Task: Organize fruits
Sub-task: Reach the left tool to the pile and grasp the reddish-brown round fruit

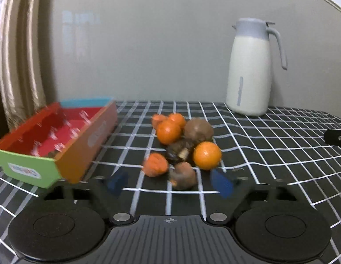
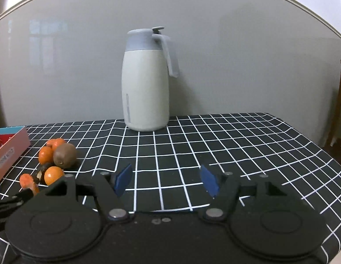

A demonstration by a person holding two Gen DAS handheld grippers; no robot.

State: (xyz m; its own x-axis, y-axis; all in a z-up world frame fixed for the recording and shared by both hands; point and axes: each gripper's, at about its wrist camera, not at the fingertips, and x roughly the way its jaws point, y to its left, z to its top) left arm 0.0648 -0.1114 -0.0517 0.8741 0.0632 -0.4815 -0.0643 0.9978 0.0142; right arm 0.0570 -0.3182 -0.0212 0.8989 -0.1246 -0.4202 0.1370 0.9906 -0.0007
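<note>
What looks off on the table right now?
The colorful box sits tilted, its near corner lifted off the checkered cloth. The fruit pile includes broken orange pieces lying loose, apparently peeled or crushed.

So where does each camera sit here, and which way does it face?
Left wrist: on the left hand-held gripper, open, low over the cloth, facing the fruit pile with the box on its left.
Right wrist: on the right hand-held gripper, open, facing the jug.
Shared: jug, fruit, box, checked cloth.
</note>
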